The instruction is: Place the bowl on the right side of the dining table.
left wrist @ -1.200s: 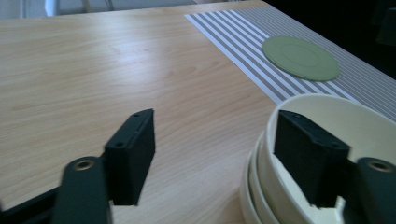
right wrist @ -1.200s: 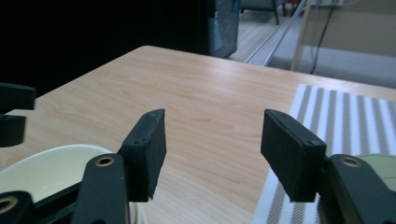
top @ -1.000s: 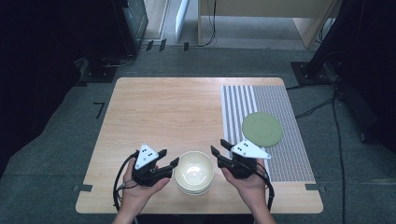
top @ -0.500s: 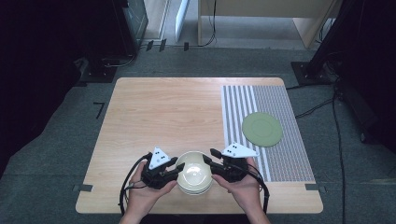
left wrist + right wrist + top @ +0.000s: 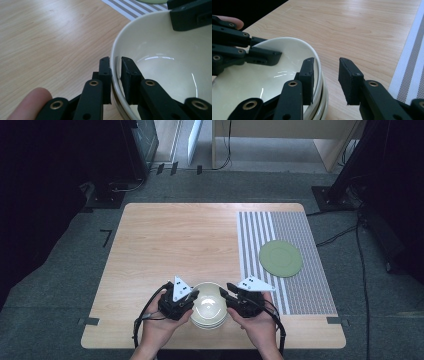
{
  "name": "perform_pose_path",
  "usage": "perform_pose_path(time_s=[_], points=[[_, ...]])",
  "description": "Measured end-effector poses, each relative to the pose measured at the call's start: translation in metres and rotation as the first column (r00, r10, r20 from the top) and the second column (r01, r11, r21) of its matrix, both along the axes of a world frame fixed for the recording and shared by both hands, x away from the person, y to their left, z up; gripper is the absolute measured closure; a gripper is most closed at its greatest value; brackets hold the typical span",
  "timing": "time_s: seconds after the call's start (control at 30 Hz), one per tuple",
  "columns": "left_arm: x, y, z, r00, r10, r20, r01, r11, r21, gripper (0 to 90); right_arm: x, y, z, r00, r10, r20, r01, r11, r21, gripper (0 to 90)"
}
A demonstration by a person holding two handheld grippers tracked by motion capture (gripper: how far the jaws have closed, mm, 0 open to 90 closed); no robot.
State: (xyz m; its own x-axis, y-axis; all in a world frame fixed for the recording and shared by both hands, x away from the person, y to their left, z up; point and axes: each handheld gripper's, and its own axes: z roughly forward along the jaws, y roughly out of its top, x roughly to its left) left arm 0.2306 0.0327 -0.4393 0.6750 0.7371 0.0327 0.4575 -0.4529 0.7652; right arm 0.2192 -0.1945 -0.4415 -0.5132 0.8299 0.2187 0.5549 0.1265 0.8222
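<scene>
A stack of cream bowls (image 5: 207, 306) stands near the front edge of the wooden table (image 5: 175, 240). My left gripper (image 5: 194, 295) is at the stack's left side. In the left gripper view, the left gripper (image 5: 115, 61) is shut on the rim of the top bowl (image 5: 162, 50), one jaw inside and one outside. My right gripper (image 5: 226, 292) is at the right side. In the right gripper view, the right gripper (image 5: 326, 61) straddles the top bowl's (image 5: 274, 82) rim; its jaws have just been closing, and the outer jaw still stands off the rim.
A green plate (image 5: 280, 258) lies on a grey striped mat (image 5: 300, 290) that covers the table's right part. The table's front edge is just behind the stack, where both hands come in. Dark stands and cables ring the table on the floor.
Both grippers have moved inward to the bowl stack from either side. The left jaws have shut on the top bowl's rim, and the right jaws have narrowed around the opposite rim.
</scene>
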Motion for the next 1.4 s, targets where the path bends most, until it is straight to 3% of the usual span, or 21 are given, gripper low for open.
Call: perform_pose_path(time_s=[0.5, 0.57, 0.63, 0.73, 0.83, 0.97, 1.07, 1.2, 1.4], points=[[-0.001, 0.001, 0.001, 0.9977, -0.027, 0.063, 0.03, 0.9985, -0.046, 82.3, -0.003, 0.003, -0.005, 0.9997, -0.015, 0.018, 0.015, 1.0, -0.015, 66.4], [-0.003, 0.001, 0.002, 0.9958, -0.029, 0.087, 0.033, 0.9981, -0.051, 82.5, -0.003, 0.002, -0.005, 0.9997, -0.016, 0.021, 0.016, 1.0, -0.012, 66.3], [-0.005, 0.002, 0.007, 0.9921, -0.02, 0.124, 0.029, 0.9969, -0.073, 83.3, -0.003, 0.002, -0.004, 0.9996, -0.019, 0.019, 0.019, 1.0, -0.007, 66.3], [-0.009, 0.001, 0.011, 0.9845, -0.029, 0.173, 0.037, 0.9983, -0.044, 83.7, -0.003, 0.001, -0.004, 0.9996, -0.015, 0.024, 0.015, 1.0, -0.001, 66.4], [-0.011, 0.001, 0.011, 0.9795, -0.028, 0.199, 0.038, 0.9983, -0.045, 83.7, -0.004, 0.003, -0.004, 0.9996, -0.013, 0.027, 0.014, 1.0, -0.006, 66.8], [-0.016, -0.001, 0.011, 0.9659, -0.023, 0.258, 0.035, 0.9986, -0.041, 83.7, -0.004, 0.005, -0.005, 0.9998, 0.0, 0.02, 0.0, 1.0, -0.006, 66.6], [-0.017, 0.0, 0.012, 0.9623, -0.018, 0.272, 0.038, 0.9971, -0.067, 83.8, -0.003, 0.005, -0.006, 0.9997, 0.019, 0.012, -0.019, 1.0, 0.02, 71.6], [-0.02, 0.001, 0.015, 0.9513, -0.017, 0.308, 0.042, 0.9962, -0.076, 83.7, -0.003, 0.004, -0.006, 0.9997, 0.017, -0.015, -0.016, 0.997, 0.081, 75.2], [-0.026, 0.001, 0.019, 0.9364, -0.01, 0.351, 0.047, 0.9942, -0.097, 83.7, -0.004, 0.008, -0.005, 0.9997, 0.015, -0.019, -0.014, 0.997, 0.081, 74.4]])
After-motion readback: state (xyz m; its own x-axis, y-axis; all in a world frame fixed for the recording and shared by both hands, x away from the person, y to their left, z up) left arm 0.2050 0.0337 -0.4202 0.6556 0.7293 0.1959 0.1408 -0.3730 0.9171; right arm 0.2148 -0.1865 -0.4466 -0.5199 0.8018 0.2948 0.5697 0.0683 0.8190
